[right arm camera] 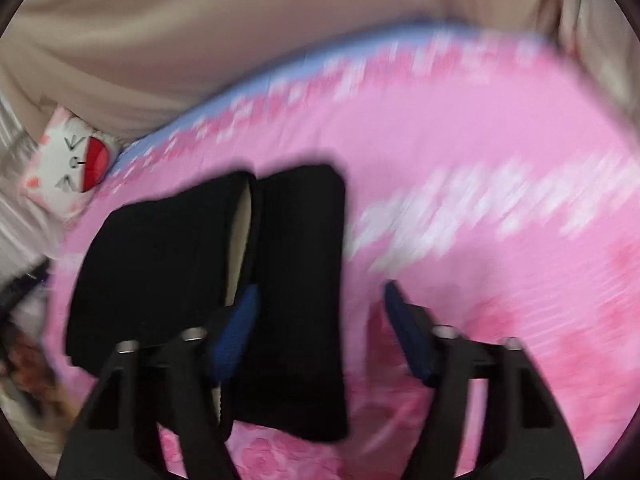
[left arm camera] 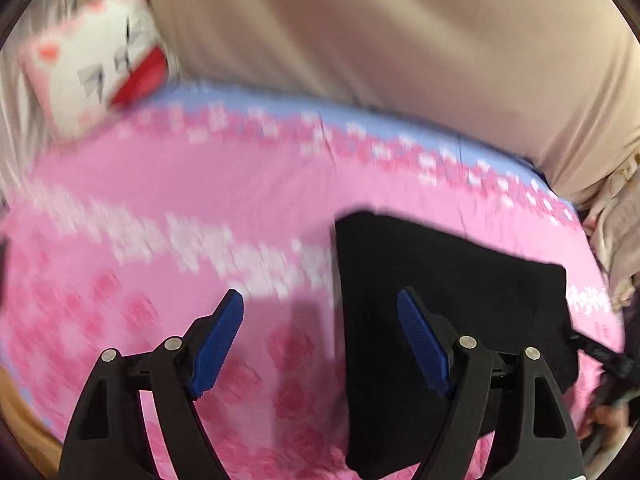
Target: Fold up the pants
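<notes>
The black pants lie folded into a compact block on the pink bed sheet. In the right wrist view the pants show as a folded stack with a pale strip of lining at the fold. My left gripper is open and empty above the sheet, its right finger over the pants' left edge. My right gripper is open and empty, its left finger over the pants, its right finger over the pink sheet. Both views are blurred by motion.
A white and pink cat pillow lies at the bed's far left corner; it also shows in the right wrist view. A beige curtain hangs behind the bed. A dark strap lies at the right edge.
</notes>
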Demonstrator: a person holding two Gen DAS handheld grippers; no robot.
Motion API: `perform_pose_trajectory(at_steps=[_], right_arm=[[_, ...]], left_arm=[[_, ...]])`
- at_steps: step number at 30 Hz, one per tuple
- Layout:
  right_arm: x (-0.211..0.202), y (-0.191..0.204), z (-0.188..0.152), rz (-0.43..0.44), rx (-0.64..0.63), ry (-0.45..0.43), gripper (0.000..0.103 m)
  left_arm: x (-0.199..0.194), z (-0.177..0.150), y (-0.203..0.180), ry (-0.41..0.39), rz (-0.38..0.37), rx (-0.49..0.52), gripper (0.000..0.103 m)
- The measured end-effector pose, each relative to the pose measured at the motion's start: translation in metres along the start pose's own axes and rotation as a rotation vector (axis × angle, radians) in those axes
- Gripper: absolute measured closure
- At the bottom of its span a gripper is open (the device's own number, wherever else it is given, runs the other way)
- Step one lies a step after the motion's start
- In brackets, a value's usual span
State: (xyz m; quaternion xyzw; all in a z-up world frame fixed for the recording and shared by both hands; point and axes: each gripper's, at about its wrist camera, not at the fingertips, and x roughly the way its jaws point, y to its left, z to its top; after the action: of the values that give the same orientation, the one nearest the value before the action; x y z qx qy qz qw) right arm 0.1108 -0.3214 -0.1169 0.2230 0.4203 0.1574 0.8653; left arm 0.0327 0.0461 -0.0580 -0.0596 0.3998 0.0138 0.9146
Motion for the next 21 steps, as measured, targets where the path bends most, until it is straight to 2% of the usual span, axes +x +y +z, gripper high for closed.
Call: perform_pose_trajectory(at_steps=[2, 4, 7, 8, 10, 11, 12, 13, 15, 17, 19, 21], right_arm=[[-0.012, 0.007, -0.005, 0.011, -0.014, -0.017, 0.08], [-0.042, 0.015, -0.012, 0.083, 0.014, -0.057, 0.082], [-0.078, 0.026, -0.029, 0.076, 0.007, -0.112, 0.082], [-0.078, 0.022, -0.033, 0.046, 0.008, -0.108, 0.082], [-0.05, 0.001, -0.041, -0.065, 0.021, -0.017, 0.074], [-0.043, -0.011, -0.045, -0.067, 0.074, -0.008, 0.066], [-0.051, -0.021, -0.047, -0.008, 0.166, -0.046, 0.065], [-0.067, -0.016, -0.043, -0.037, 0.182, -0.093, 0.065], [-0.095, 0.013, -0.031, -0.106, 0.082, -0.216, 0.065], [-0.105, 0.045, -0.016, -0.069, -0.004, -0.255, 0.066], [-0.088, 0.085, 0.003, 0.01, -0.122, -0.222, 0.067], [-0.054, 0.105, 0.012, 0.028, -0.2, -0.155, 0.07]], left_arm=[[0.014, -0.008, 0.004, 0.064, -0.021, -0.029, 0.027], [0.016, -0.014, -0.001, 0.083, -0.02, -0.014, 0.026], [0.013, -0.019, -0.005, 0.083, -0.035, 0.024, 0.026], [0.015, -0.02, -0.006, 0.088, -0.045, 0.032, 0.025], [0.025, -0.026, -0.007, 0.1, -0.039, 0.038, 0.019], [0.029, -0.028, -0.008, 0.107, -0.041, 0.037, 0.018], [0.033, -0.028, -0.009, 0.117, -0.047, 0.038, 0.018], [0.03, -0.028, -0.009, 0.115, -0.04, 0.038, 0.019], [0.019, -0.023, -0.009, 0.088, -0.042, 0.034, 0.019], [0.008, -0.017, -0.013, 0.048, -0.054, 0.039, 0.019], [0.007, -0.014, -0.025, 0.035, -0.071, 0.066, 0.019], [0.014, -0.015, -0.036, 0.051, -0.065, 0.088, 0.019]])
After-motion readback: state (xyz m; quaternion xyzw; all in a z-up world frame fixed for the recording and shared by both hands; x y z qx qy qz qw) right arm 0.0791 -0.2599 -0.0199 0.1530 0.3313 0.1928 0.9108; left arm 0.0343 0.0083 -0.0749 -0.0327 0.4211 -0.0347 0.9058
